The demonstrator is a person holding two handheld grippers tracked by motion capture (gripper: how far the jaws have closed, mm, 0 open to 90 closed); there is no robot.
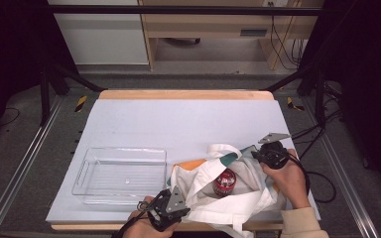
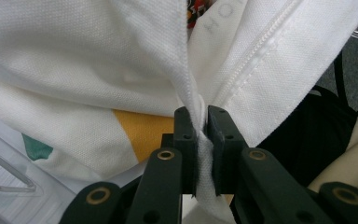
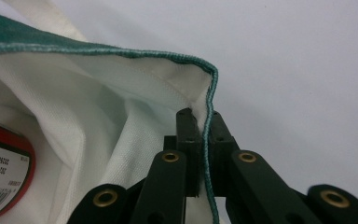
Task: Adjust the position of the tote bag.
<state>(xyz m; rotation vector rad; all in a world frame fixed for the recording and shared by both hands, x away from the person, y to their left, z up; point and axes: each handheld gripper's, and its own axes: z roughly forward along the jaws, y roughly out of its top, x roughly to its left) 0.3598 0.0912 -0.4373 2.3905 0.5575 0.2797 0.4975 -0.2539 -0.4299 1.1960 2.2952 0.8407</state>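
Both grippers, left gripper (image 2: 202, 135) and right gripper (image 3: 204, 135), clamp the tote bag (image 1: 238, 196) rim; pull apart evenly, keep the can (image 1: 224, 182) inside

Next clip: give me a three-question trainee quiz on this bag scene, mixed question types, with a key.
1. True or false: the left hand-held gripper is shut on the white cloth bag.
2. What lies inside the open bag? A) a red-lidded can B) a spoon C) a sponge
3. Which part of the bag does the right hand-held gripper pinch?

Key: 1. True. 2. A, the can. 3. The green-trimmed edge of the bag's mouth.
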